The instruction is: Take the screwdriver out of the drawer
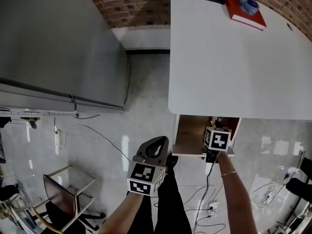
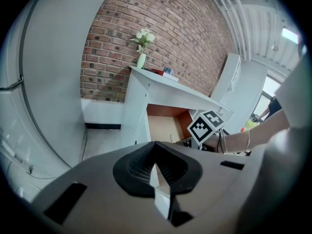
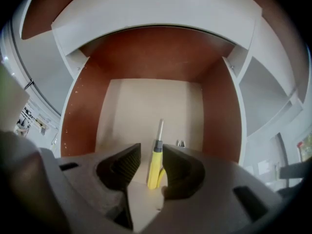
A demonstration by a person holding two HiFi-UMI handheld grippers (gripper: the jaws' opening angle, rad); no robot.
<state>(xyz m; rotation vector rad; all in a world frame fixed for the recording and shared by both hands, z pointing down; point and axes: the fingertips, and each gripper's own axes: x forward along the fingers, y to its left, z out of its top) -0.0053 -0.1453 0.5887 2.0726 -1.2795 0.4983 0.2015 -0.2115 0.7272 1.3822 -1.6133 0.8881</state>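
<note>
**Right gripper view: jaws astride the screwdriver, not yet closed**

Desk [image 1: 234, 57]: white top. The drawer [image 3: 83, 111] stands open beneath its near edge.

Left gripper [image 1: 155, 147]: well apart from the drawer, pads pressed together, nothing in them.

Right gripper [image 3: 152, 151]: reaches into the drawer with its jaws parted, one on each side of the yellow handle.

Screwdriver [image 3: 156, 164]: lies on the drawer floor near its front edge, about mid-width, with the shaft pointing to the back wall. The handle sits hard by the jaw at the view's right, and the gap on the other side is wider.

Small metal bit [image 3: 181, 143]: just beside the shaft.

Risks, as judged:
- The handle is off-centre, so closing may shove or roll it and the grip would land askew.
- The handle is round and would be taken near its end, so the shaft could droop or slip on lifting.
- A steep lift could catch the tip on the desk's underside above the drawer.
- A sideways sweep could knock the metal bit.
</note>
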